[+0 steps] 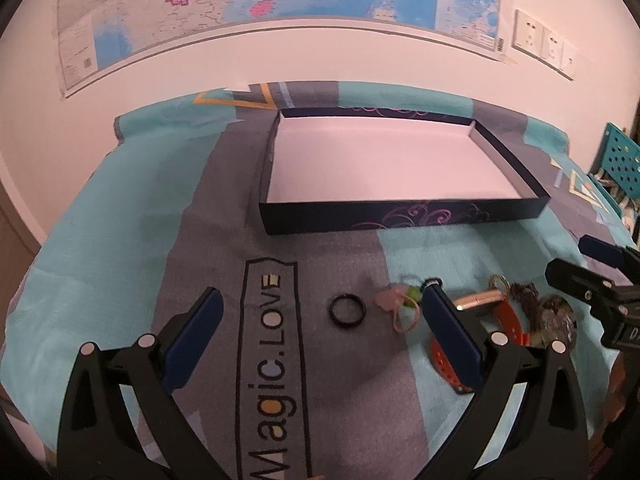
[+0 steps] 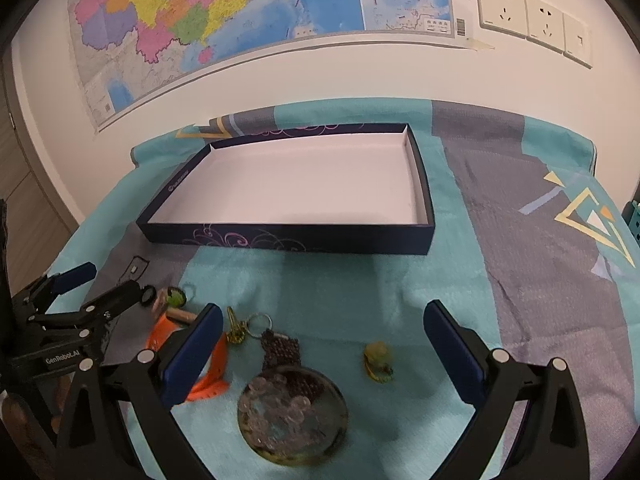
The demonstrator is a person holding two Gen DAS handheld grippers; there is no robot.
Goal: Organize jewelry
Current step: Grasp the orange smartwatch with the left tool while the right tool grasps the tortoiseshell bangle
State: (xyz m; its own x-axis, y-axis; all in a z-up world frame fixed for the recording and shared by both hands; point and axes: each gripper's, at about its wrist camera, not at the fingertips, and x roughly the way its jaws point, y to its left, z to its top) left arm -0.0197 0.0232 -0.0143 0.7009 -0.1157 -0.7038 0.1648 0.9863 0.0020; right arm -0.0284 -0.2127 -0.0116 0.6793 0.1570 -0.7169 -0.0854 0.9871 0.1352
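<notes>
Home room, likely bedroom or study: white wall at 12 o'clock with big colour map [image 2: 248, 20] taped on, triple wall sockets [image 2: 532, 20] at 1 o'clock. Table covered by teal-grey printed cloth [image 2: 540, 220], bedsheet-like, with "Magic.LOVE" print [image 1: 272, 360] at 6 o'clock in left view. Wooden cabinet door [image 2: 24, 208] at 9 o'clock, teal perforated crate [image 1: 620, 164] at 3 o'clock. Small personal trinkets and keys [image 2: 240, 328] lie loose on the cloth, household clutter, not a lab or shop
</notes>
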